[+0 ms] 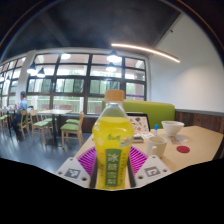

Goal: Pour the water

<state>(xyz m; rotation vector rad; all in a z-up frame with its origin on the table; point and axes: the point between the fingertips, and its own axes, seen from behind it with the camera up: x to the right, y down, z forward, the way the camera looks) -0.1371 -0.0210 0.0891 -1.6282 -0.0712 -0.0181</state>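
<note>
A plastic bottle (pixel 113 138) of yellow-green drink, with an orange cap and a green label, stands upright between my fingers. My gripper (pixel 112 163) is shut on the bottle, its pink pads (pixel 88 160) pressing on both sides of the label. The bottle is lifted above the light wooden table (pixel 200 142). Beyond the right finger sits a small cup (pixel 156 145) on the table, and farther back a white bowl (pixel 172 128).
A small red disc (pixel 183 149) lies on the table to the right of the cup. A green sofa back (pixel 150 110) runs behind the table. Wooden chairs and tables (pixel 55 125) stand to the left before large windows.
</note>
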